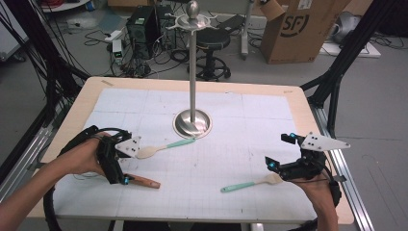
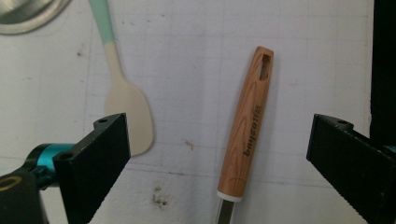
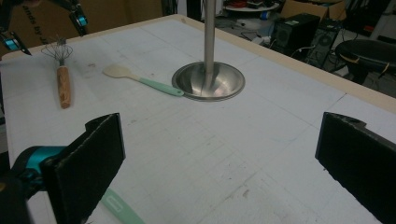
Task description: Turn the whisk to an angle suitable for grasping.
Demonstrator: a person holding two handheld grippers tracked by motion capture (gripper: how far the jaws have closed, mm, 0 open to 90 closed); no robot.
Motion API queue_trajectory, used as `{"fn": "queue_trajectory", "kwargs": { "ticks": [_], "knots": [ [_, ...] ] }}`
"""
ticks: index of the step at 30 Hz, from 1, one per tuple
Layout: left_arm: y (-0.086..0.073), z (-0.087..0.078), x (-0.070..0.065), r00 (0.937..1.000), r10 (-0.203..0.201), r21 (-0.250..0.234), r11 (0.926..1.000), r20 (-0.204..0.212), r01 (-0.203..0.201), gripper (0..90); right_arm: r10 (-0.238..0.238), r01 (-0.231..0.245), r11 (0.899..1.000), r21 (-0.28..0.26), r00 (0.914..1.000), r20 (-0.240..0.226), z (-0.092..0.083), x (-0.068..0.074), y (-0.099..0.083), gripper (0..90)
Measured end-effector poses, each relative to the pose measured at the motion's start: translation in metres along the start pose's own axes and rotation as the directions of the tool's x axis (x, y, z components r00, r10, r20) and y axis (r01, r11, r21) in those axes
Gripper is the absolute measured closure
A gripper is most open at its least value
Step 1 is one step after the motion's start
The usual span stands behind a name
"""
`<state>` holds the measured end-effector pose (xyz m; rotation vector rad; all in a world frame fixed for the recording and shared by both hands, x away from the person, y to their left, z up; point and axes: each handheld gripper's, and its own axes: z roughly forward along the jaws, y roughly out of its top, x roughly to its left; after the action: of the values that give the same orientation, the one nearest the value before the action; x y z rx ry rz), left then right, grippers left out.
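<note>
Whisk [image 2: 247,126] (wooden handle) lies between the left gripper's [image 2: 219,154] wide jaws, untouched.

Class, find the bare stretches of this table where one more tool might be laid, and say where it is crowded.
Bare: the far strip behind the stand on both sides, and the middle between the two spatulas. Crowded: the near left, where the left gripper hovers over the whisk beside a spatula.

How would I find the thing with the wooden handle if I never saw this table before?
Start at the tall metal stand in the middle of the white table, then look toward the near left corner. There lies a whisk, under the left tool. Its handle is brown wood; the two spatulas nearby have mint-green handles.
</note>
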<state>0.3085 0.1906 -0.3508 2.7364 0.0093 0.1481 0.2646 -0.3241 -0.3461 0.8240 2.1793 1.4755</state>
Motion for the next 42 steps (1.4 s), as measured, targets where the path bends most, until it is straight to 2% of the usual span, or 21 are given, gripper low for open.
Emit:
{"fn": "queue_trajectory", "kwargs": {
  "ticks": [6,7,11,20,26,31,33,34,38,42],
  "knots": [
    [-0.005,0.01,-0.003,0.9995,-0.01,0.01,0.9999,0.029,0.01,2.3,0.002,-0.002,1.0,-0.001,1.0,-0.001,0.0,0.0,0.0,0.0],
    [-0.006,0.013,-0.004,0.9994,-0.001,0.025,0.9997,0.035,0.0,2.3,0.002,-0.002,1.0,-0.001,1.0,0.001,0.0,0.0,0.0,0.0],
    [-0.008,0.017,-0.004,0.9989,-0.004,0.035,0.9994,0.046,0.003,1.6,-0.002,0.002,1.0,-0.001,1.0,-0.002,0.0,0.0,0.0,0.0],
    [-0.007,0.033,-0.006,0.9971,0.02,0.12,0.9923,0.074,-0.028,3.2,-0.001,0.001,1.0,-0.004,1.0,-0.005,0.0,0.0,0.0,0.0],
    [-0.006,0.04,-0.005,0.994,0.023,0.146,0.9885,0.107,-0.039,11.8,-0.003,0.003,1.0,-0.002,1.0,-0.008,0.0,0.0,0.0,0.0],
    [-0.006,0.042,-0.006,0.9905,0.023,0.166,0.9851,0.135,-0.046,23.8,-0.003,0.003,1.0,-0.002,1.0,-0.008,-0.001,0.0,0.0,0.0],
    [-0.006,0.044,-0.006,0.9892,0.016,0.178,0.9831,0.146,-0.042,25.8,-0.001,0.001,1.0,-0.003,1.0,-0.008,-0.001,0.0,0.0,0.0],
    [-0.006,0.045,-0.005,0.987,0.002,0.191,0.9811,0.161,-0.033,30.5,-0.002,0.002,1.0,-0.001,1.0,-0.009,-0.001,0.0,-0.001,0.0],
    [-0.006,0.048,-0.004,0.9835,-0.001,0.201,0.9789,0.181,-0.036,38.0,-0.002,0.002,1.0,0.001,0.9999,-0.011,0.0,0.0,0.0,0.0],
    [-0.006,0.051,-0.004,0.9835,-0.001,0.212,0.9766,0.181,-0.038,42.8,-0.005,0.005,1.0,-0.002,0.9999,-0.016,0.001,0.0,-0.001,0.0]
  ]
}}
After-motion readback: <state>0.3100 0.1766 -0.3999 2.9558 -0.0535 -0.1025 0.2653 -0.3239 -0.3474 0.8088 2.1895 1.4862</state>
